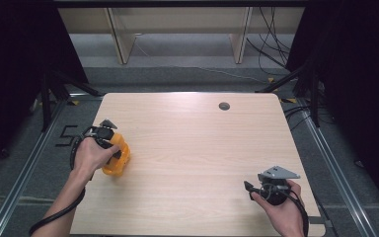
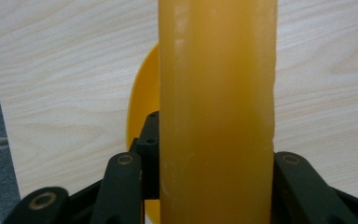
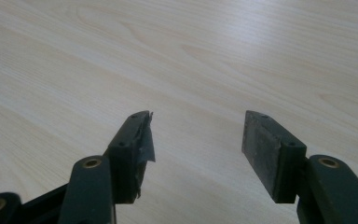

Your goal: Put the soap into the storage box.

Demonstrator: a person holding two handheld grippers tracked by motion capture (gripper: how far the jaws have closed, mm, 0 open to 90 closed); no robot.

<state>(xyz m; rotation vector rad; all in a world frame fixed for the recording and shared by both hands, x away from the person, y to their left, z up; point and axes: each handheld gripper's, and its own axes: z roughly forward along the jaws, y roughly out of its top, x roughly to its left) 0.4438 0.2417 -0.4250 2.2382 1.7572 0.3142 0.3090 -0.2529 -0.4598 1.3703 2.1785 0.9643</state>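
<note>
The orange container [image 1: 117,157] is gripped by the left hand-held gripper [image 1: 109,148] near the left edge of the bench [image 1: 192,148], and in the left gripper view its broad amber body [image 2: 216,112] is seen clamped between the two black jaws, which press on its flanks. A yellow rounded part [image 2: 142,107] of it is seen behind the body in that view. The right hand-held gripper [image 3: 196,140] is kept well apart, low over the bare wood at the right front of the bench [image 3: 177,56], with its jaws spread wide and nothing between them; in the high view it [image 1: 251,189] is held in the right hand [image 1: 282,210]. The main risk is judged to lie in the grip itself: the body is smooth and wide, so only narrow strips of it are caught by the pads, and a slip or a twist could be caused by any quick lift or tilt. If the container is raised while tipped, it could be swung out of the jaws and dropped onto the bench or over the near left edge. Whether it holds anything cannot be told, so a spill cannot be ruled out. A torn strip of lining is seen hanging from one pad [image 3: 140,140] of the right hand-held gripper, and a weak hold could be caused by it if the container is passed across.
</note>
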